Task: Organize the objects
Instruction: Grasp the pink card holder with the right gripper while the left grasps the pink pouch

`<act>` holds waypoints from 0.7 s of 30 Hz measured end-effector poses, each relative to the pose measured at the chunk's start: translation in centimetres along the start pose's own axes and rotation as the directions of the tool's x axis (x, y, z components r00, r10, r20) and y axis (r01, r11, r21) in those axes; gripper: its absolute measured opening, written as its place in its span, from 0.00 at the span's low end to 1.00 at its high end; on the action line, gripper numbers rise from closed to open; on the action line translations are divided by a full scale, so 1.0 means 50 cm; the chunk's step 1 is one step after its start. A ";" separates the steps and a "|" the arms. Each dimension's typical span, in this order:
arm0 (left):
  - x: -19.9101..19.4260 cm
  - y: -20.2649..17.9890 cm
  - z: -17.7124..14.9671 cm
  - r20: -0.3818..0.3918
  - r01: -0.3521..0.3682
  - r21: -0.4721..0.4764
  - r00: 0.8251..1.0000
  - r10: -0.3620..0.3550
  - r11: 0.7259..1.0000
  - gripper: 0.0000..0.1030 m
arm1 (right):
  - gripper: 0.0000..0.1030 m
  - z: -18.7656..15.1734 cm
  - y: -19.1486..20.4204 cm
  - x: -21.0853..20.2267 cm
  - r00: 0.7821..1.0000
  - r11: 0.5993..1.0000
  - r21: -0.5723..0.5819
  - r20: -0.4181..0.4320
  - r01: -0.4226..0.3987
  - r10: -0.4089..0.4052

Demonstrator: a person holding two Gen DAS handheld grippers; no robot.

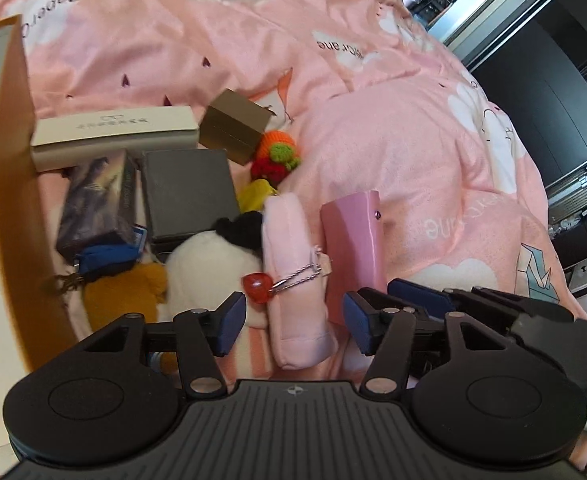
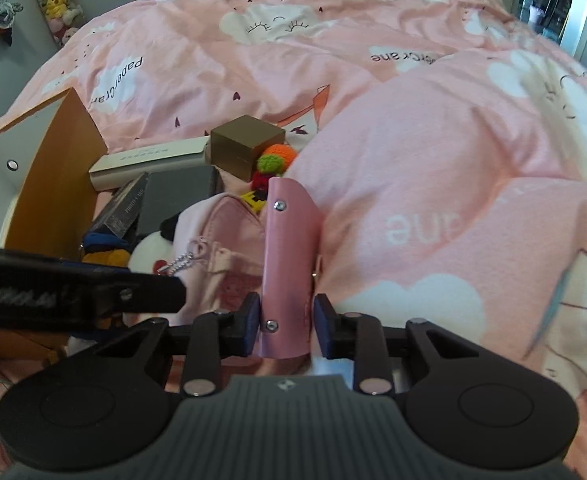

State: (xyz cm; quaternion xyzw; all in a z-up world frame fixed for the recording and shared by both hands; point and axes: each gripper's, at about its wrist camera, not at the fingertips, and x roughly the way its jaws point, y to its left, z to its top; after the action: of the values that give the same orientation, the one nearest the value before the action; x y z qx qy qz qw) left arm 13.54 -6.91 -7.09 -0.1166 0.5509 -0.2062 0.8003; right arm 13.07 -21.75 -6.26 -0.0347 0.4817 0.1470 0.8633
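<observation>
Sorting clutter on pink quilt (image 2: 433, 160).
R gripper (image 2: 287, 322) clamps glossy pink snap-button case (image 2: 289, 248); L gripper (image 1: 293, 320) wide, straddling soft pink fabric pouch (image 1: 293, 280).

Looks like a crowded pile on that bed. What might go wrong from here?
1. The right tongs straddle only the near end of the pink leather case; lifted by that end, it may tip or slip out.
2. The left tongs stand open around the pink pouch, whose chain with the red heart charm lies by one pad and could snag.
3. The soft pink duvet gives no firm footing, so the gold box may topple.
</observation>
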 end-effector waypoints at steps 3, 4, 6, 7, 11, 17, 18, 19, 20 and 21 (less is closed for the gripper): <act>0.020 -0.011 0.008 -0.023 -0.016 0.014 1.000 0.017 1.000 0.64 | 0.30 0.000 -0.002 0.007 1.000 1.000 0.000 -0.013 -0.020 0.020; 0.028 -0.014 0.010 -0.032 -0.031 0.020 0.999 0.031 0.999 0.63 | 0.30 0.000 -0.003 0.010 1.000 1.000 0.003 -0.015 -0.026 0.026; 0.039 -0.012 0.011 -0.041 -0.039 0.022 0.998 0.039 0.999 0.59 | 0.30 0.001 -0.005 0.012 0.999 1.000 0.007 -0.016 -0.030 0.030; 0.039 -0.011 0.010 -0.040 -0.037 0.022 0.999 0.037 0.999 0.58 | 0.30 0.001 -0.006 0.012 0.999 0.999 0.012 -0.016 -0.031 0.031; 0.037 -0.005 0.008 -0.017 -0.033 0.015 0.999 0.033 0.999 0.50 | 0.30 0.002 -0.014 0.014 0.999 0.998 0.041 -0.016 -0.041 0.042; 0.046 -0.008 0.016 -0.009 -0.038 0.018 0.999 0.038 0.999 0.50 | 0.32 0.009 0.008 0.036 0.998 0.998 0.008 -0.034 -0.059 0.059; 0.050 -0.010 0.018 -0.005 -0.050 0.018 0.999 0.050 0.999 0.50 | 0.32 0.011 0.015 0.040 0.998 0.999 -0.011 -0.033 -0.053 0.053; 0.051 -0.009 0.020 0.006 -0.057 0.013 0.998 0.057 0.998 0.50 | 0.33 0.011 0.023 0.044 0.999 0.999 -0.035 -0.034 -0.038 0.036; 0.054 -0.008 0.023 0.007 -0.059 0.008 0.998 0.059 0.998 0.50 | 0.35 0.012 0.031 0.051 0.999 0.998 -0.063 -0.037 -0.031 0.028; 0.057 -0.007 0.025 0.003 -0.055 0.004 0.998 0.055 0.998 0.51 | 0.36 0.012 0.039 0.057 0.999 0.996 -0.092 -0.034 -0.014 0.011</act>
State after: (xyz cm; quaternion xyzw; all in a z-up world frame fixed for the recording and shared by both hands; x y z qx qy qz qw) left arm 15.49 -8.59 -8.86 -0.1002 0.5522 -0.1850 0.8067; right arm 14.40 -19.13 -8.19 -0.0740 0.4891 0.1740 0.8515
